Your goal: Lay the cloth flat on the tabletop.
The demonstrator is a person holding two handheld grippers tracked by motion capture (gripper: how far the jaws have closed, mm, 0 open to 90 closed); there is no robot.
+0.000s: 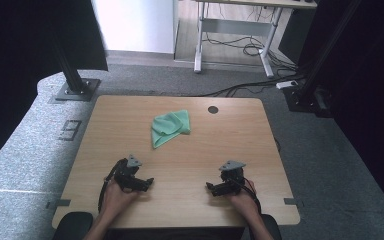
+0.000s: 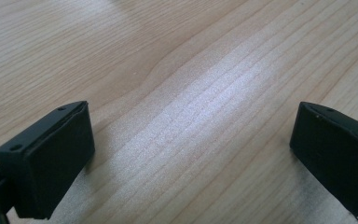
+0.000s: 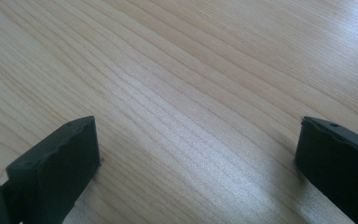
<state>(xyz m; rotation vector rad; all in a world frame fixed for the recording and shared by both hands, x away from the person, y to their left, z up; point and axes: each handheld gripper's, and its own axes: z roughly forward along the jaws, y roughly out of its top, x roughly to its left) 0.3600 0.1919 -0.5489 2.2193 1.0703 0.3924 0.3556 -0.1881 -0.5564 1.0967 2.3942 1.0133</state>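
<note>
A crumpled green cloth (image 1: 169,127) lies on the wooden table (image 1: 230,135), toward the back and a little left of centre. My left gripper (image 1: 147,183) rests near the front left of the table, held by a hand, well short of the cloth. In the left gripper view its jaws stand wide apart over bare wood, gripper (image 2: 191,154) open and empty. My right gripper (image 1: 211,188) rests near the front right, pointing inward toward the left one. In the right gripper view this gripper (image 3: 196,163) is also open with only wood grain between its jaws.
A dark round cable hole (image 1: 213,109) sits near the table's back edge. Black frame posts (image 1: 70,70) stand on grey carpet at both back corners. Another desk with cables (image 1: 250,47) stands farther behind.
</note>
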